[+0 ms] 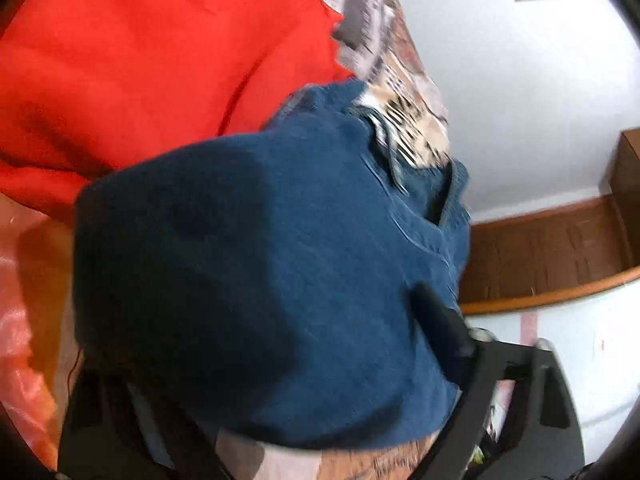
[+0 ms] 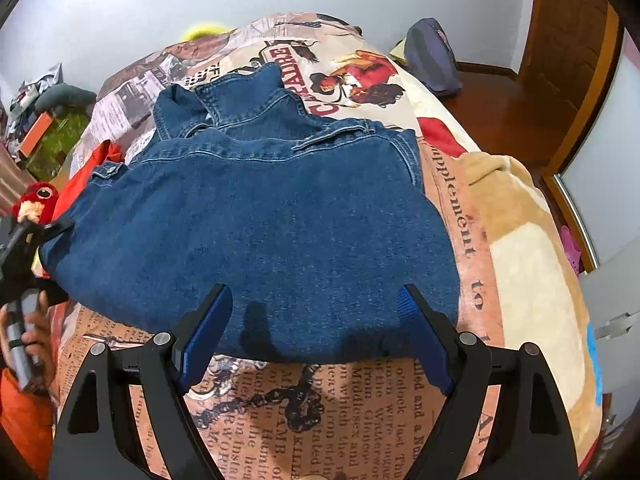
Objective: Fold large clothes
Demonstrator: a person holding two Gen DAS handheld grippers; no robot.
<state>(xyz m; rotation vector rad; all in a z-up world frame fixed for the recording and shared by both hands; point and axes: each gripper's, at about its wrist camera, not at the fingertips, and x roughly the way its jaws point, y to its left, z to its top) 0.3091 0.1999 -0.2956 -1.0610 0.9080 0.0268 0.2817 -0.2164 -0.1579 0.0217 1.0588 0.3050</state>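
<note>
Under the right tool, denim jacket

Right hand-held gripper gapes wide, angled downward (left hand-held gripper blurred, state unclear).

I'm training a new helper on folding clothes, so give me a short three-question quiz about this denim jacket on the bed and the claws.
1. True or false: the right claw is shut on the denim jacket.
2. What colour is the garment lying beside the jacket? A red, B green, C white.
3. Fill in: the jacket lies spread on a printed ____.
Key: 1 false, its jaws stand open over the hem. 2 A. 3 blanket.
</note>
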